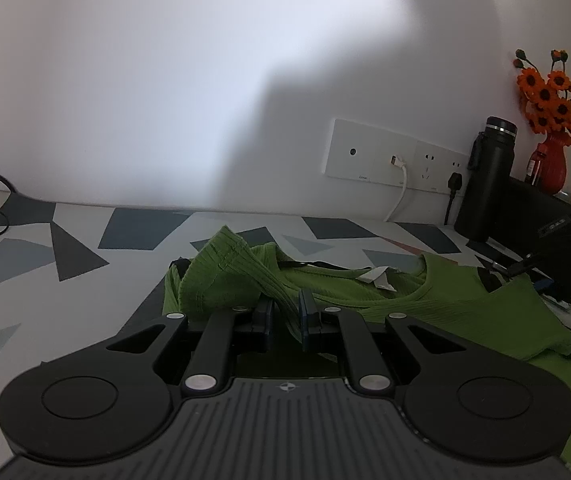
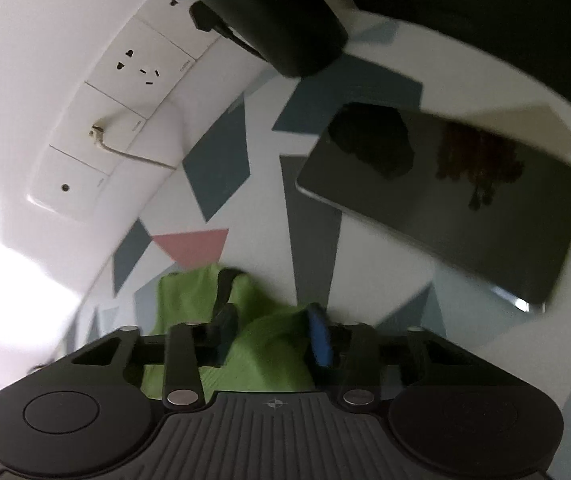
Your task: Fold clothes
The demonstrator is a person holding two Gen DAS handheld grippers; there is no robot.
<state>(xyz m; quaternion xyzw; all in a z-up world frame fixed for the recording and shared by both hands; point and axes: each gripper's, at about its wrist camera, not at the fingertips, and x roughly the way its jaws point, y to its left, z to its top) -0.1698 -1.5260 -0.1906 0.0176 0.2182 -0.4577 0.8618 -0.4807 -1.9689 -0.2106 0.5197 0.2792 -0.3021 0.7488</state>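
Left wrist view: low over the geometric-patterned tabletop (image 1: 133, 232), level, facing the white wall; ribbed green garment (image 1: 325, 292) close ahead. Right wrist view: very near the tabletop (image 2: 269, 184), rolled sideways. Shared: white wall socket panel (image 1: 393, 156) (image 2: 117, 120), garment (image 2: 261, 344), tabletop

A surface (image 1: 85, 240) patterned with grey and pink triangles carries a green ribbed top (image 1: 425, 304) just ahead of the tool, a black flask (image 1: 485, 184) and a dark tablet (image 2: 445, 200) beyond it.
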